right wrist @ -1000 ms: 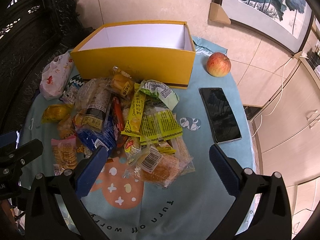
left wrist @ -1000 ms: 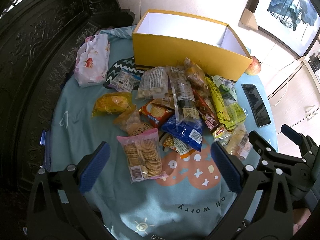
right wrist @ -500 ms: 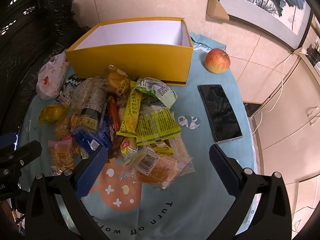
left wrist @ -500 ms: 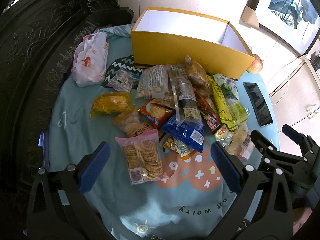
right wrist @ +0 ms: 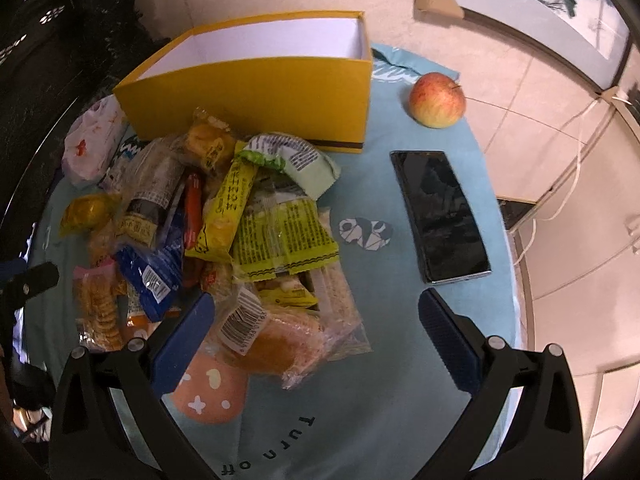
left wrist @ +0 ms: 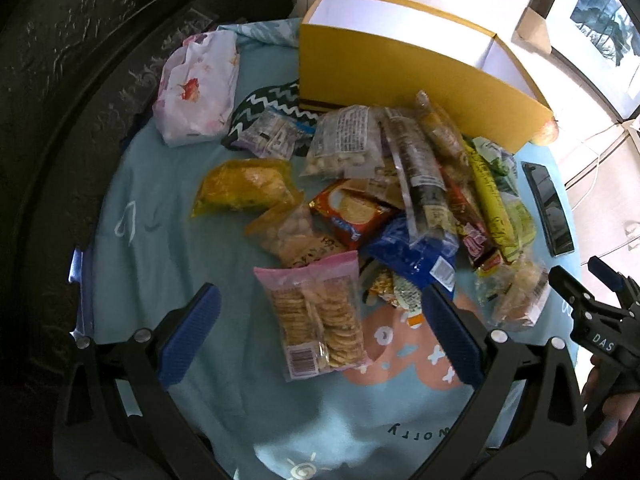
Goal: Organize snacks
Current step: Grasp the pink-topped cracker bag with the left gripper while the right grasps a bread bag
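The words "Turn off" are printed in dark letters on the teal tablecloth [right wrist: 380,420], read in the right wrist view near its front edge. In the left wrist view the same cloth [left wrist: 248,420] shows the letters "worry", seen upside down. "DAS" is marked in white on the black body of the right gripper [left wrist: 576,280], where it enters the left wrist view at the right edge. Barcodes with small digits are carried by the pink cracker bag [left wrist: 320,320], the blue packet [right wrist: 152,276] and the clear-wrapped pastry [right wrist: 272,344], but the digits cannot be read. Dense print on the yellow-green packets [right wrist: 284,236] is too small to make out.
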